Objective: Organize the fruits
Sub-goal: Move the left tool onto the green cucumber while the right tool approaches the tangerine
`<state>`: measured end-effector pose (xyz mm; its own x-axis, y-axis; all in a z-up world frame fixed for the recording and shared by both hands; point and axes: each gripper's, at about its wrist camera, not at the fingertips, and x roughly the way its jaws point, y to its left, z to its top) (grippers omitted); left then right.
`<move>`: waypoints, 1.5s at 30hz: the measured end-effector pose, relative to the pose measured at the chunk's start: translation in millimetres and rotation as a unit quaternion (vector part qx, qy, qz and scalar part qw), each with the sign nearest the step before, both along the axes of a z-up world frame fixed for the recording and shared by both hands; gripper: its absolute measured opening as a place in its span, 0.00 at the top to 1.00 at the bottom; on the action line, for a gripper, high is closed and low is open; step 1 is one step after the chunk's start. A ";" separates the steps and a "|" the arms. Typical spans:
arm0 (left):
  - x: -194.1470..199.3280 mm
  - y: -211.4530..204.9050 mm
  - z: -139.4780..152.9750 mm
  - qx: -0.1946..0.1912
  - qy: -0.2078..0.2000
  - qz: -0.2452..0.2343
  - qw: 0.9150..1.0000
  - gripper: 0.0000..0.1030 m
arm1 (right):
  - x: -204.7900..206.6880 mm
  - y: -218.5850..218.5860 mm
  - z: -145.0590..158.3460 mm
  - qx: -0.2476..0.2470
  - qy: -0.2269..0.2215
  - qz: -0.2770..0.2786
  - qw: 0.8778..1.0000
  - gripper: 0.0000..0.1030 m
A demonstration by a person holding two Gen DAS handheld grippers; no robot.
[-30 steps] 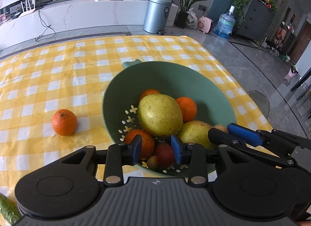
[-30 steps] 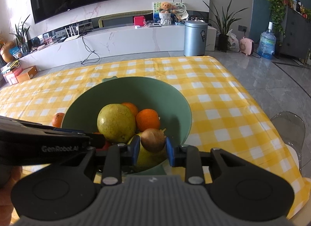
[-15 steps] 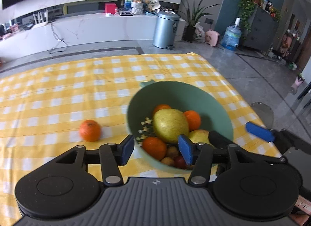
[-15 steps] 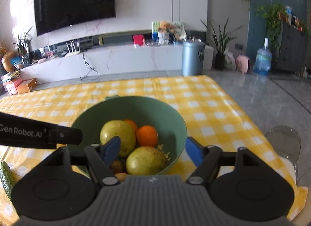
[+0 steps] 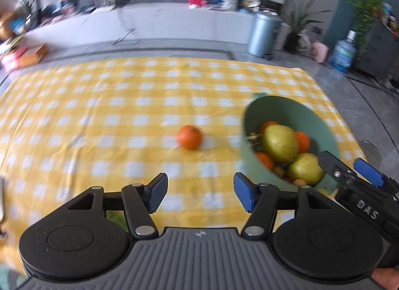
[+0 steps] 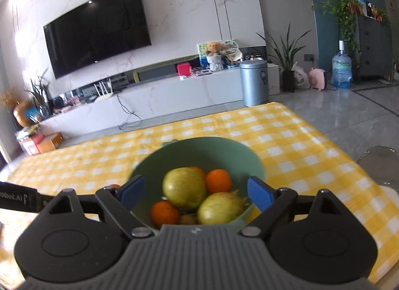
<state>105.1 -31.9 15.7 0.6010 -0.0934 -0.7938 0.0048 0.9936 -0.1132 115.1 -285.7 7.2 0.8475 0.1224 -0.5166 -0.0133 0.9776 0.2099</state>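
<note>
With both your left gripper [image 5: 199,196] and right gripper [image 6: 193,193] opening empty, the lone orange [image 5: 189,137] at frame centre likely goes next into the green bowl [image 5: 261,105].

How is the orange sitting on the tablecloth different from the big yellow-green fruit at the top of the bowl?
The orange is bright orange; the yellow-green fruit is pale yellow-green. The orange looks smaller than the yellow-green fruit. The orange lies alone on the checked tablecloth, while the yellow-green fruit is piled with other fruit inside the green bowl. Both are roundish, and neither is held.
</note>
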 end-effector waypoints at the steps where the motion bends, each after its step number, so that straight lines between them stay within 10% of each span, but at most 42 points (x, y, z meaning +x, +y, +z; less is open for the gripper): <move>1: -0.9 6.8 -1.2 -0.005 0.007 0.012 1.000 0.30 | -0.2 5.6 -0.4 0.000 0.001 0.008 1.000 0.15; 15: -20.9 97.5 -32.9 -0.103 0.084 0.172 0.976 0.30 | -6.3 85.7 -13.7 -0.055 -0.039 0.107 0.992 0.10; 32: -21.2 130.2 -84.8 -0.200 0.160 0.290 0.922 0.30 | 10.8 101.7 -24.4 -0.075 -0.026 0.120 0.990 0.10; 45: -4.8 124.1 -99.3 -0.176 0.155 0.274 0.933 0.39 | 22.7 116.0 -31.1 -0.098 -0.010 0.138 0.985 0.10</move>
